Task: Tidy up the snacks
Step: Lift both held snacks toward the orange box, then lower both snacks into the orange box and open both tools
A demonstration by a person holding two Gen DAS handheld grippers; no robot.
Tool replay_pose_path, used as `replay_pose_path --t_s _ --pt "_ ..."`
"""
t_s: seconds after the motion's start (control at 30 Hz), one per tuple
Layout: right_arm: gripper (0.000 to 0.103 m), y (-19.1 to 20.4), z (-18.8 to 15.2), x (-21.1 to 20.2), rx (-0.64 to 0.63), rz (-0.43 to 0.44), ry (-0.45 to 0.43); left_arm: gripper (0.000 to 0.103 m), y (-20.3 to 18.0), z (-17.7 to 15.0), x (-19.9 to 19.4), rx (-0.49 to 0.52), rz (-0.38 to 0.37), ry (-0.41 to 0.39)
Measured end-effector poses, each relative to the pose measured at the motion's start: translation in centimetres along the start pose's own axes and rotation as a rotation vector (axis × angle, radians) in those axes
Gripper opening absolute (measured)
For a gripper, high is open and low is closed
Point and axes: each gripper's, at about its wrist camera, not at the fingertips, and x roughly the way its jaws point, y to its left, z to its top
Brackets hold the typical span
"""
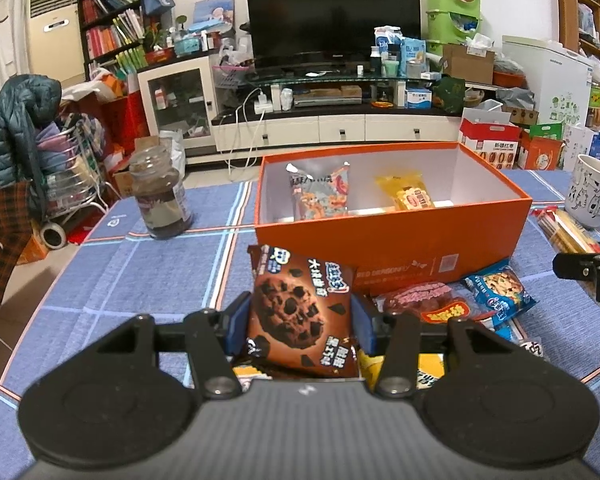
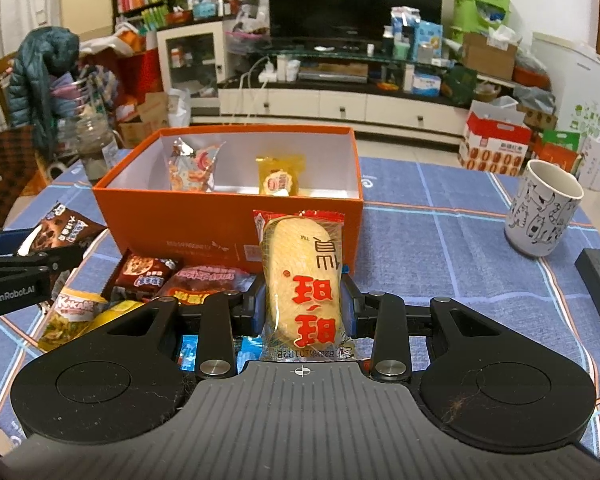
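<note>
Each hand-held gripper clamps one packet, cookie pack [image 1: 300, 312] left, rice cracker [image 2: 304, 280] right; two packets in orange box [image 1: 380, 240]

Blue plaid table [image 2: 440, 232], orange box [image 2: 228, 224], mug [image 2: 540, 216], jar [image 1: 160, 196]

light: even indoor, moderately bright, source not visible
shadows: soft, faint on tablecloth [image 1: 160, 272]
glare: mild sheen on snack wrappers, dim reflections on TV [image 1: 332, 12]
distortion: strong fisheye, dark vignette at corners
focus: mostly sharp, background slightly soft

A home living room: a television [image 1: 332, 12] on a low cabinet [image 1: 340, 128], a crowded bookshelf [image 1: 112, 12].
</note>
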Motion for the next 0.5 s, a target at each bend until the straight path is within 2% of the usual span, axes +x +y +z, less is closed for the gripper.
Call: replay_pose_path --t_s 0.27,0.5 --pt "0.02 0.0 0.2 -0.3 0.004 0.007 -0.005 0.049 0.6 0.6 -0.4 -0.032 -0.012 -0.006" --pt "0.02 -0.5 2.9 0.3 0.022 0.013 -0.032 0.049 1.9 4.2 0.2 -0.061 0.009 -0.056"
